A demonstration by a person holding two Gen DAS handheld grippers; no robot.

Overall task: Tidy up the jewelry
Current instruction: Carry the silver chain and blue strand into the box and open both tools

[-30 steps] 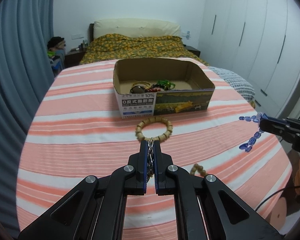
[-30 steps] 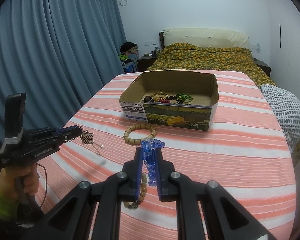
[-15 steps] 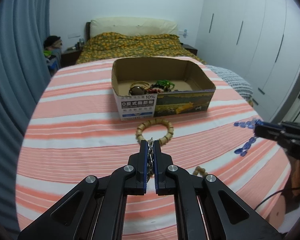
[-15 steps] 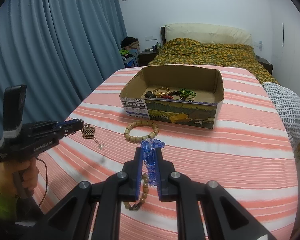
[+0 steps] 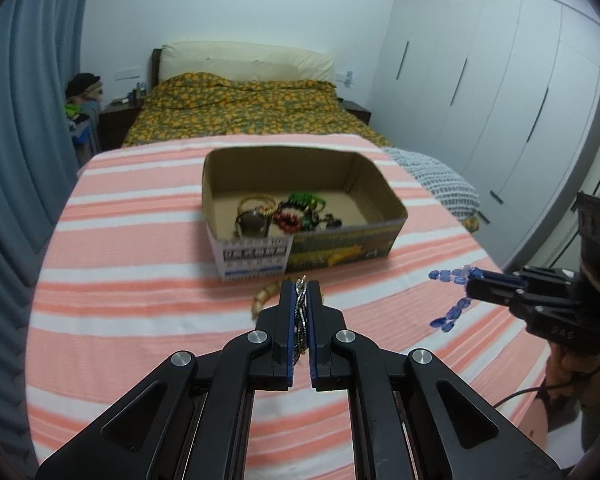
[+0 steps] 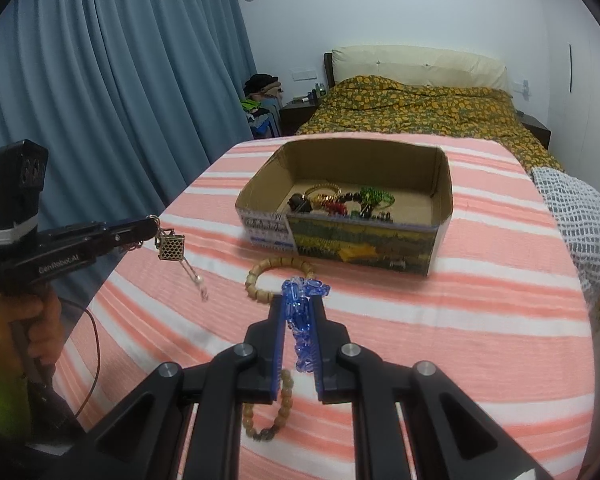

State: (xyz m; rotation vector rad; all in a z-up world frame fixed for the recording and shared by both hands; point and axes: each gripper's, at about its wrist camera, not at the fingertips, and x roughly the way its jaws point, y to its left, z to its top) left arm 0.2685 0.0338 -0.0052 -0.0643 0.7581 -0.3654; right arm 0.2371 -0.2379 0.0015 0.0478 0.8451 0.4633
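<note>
Two handheld tools are hovering above a striped bench, each carrying a piece of jewelry toward an open cardboard box (image 5: 304,240). The left tool (image 5: 301,294) is clamping narrowly on a silver chain (image 5: 300,312), from which a small latticed gold pendant (image 6: 171,247) is dangling with a pin-like tail. The right tool (image 6: 300,300) is pinching a strand of blue beads (image 6: 300,320), part of it bunched above the tips and part hanging below.

The box is sitting mid-bench, already holding a tangle of gold, red and green pieces at its near side. A wooden bead bracelet (image 6: 280,276) is lying on the cloth just in front of the box, and a second beaded strand (image 6: 278,408) is resting nearer the right tool.

To finish this step well, each tool would likely need to clear the box's front wall, with the dangling ends well inside, before opening. Taking turns would seem wise: loose strands could snag on the cardboard edge or tangle together.
</note>
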